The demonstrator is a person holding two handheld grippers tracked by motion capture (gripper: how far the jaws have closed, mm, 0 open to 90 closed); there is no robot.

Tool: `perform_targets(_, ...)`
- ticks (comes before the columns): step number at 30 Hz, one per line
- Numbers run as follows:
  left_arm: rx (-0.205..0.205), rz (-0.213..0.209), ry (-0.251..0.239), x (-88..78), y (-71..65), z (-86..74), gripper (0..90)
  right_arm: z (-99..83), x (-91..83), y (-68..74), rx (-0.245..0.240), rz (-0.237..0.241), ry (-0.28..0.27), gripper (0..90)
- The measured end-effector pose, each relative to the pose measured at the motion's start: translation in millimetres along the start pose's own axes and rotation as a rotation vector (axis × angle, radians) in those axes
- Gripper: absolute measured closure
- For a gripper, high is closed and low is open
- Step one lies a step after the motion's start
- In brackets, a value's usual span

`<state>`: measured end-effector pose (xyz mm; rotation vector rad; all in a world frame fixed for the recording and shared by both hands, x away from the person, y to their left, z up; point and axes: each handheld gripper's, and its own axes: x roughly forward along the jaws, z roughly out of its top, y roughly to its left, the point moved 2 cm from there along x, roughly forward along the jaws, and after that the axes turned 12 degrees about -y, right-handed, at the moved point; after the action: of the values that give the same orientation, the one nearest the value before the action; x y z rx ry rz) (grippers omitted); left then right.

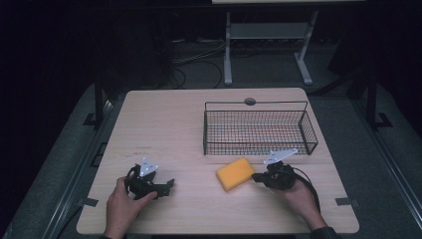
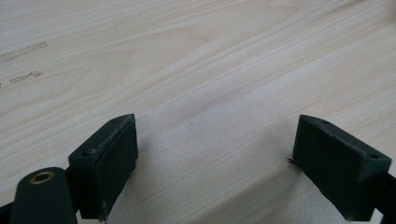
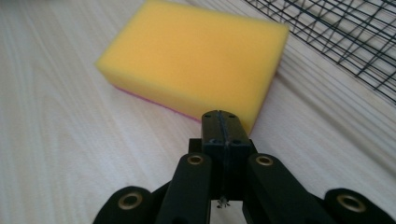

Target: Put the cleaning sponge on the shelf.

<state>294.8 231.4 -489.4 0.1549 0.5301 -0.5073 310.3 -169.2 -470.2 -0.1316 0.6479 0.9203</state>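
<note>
- Black right gripper (image 3: 223,123) in the right gripper view: jaws pressed flat together, nothing between them, tips at the near corner of the yellow sponge (image 3: 196,60); contact or a hair apart, cannot tell.
- Same gripper in the high view (image 1: 256,176), held in the person's right hand (image 1: 298,194), pointing left at the sponge's right edge; grey plate on top, cable trailing back over the hand.
- Left gripper (image 1: 169,185) in the left hand (image 1: 122,201), near the table's front left, well apart from the sponge.
- Left gripper view: both jaws stand wide apart, bare wood (image 2: 196,70) between them, nothing gripped.
- Sponge (image 1: 235,173) lies flat on the light wooden table (image 1: 164,124), front right of centre, thin pink layer along its underside.
- Sponge sits just in front of the black wire basket (image 1: 259,130), outside it, near its front wall.
- Basket mesh (image 3: 345,42) shows just beyond the sponge in the right gripper view.
- Basket stands on the far right half of the table.
- Behind the table: dark floor, cables, white frame legs (image 1: 228,50).
</note>
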Motion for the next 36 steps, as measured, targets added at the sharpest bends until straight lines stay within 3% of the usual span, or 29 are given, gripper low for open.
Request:
perform_targets(10, -0.004, -0.001, -0.002, 0.2, -0.3, 0.0, 13.3, 21.0, -2.8, 11.8, 0.009, 0.053, -0.044, 89.6)
perform_targets(24, -0.004, 0.0, -0.003, 0.2, -0.3, -0.1, 13.3, 58.7, 20.6, 22.7, -0.02, 0.097, -0.071, 89.6)
perform_targets(36, 0.001, -0.002, 0.001, 0.0, 0.1, 0.1, 13.3, 79.4, 46.1, 32.4, -0.039, 0.121, -0.059, 89.7)
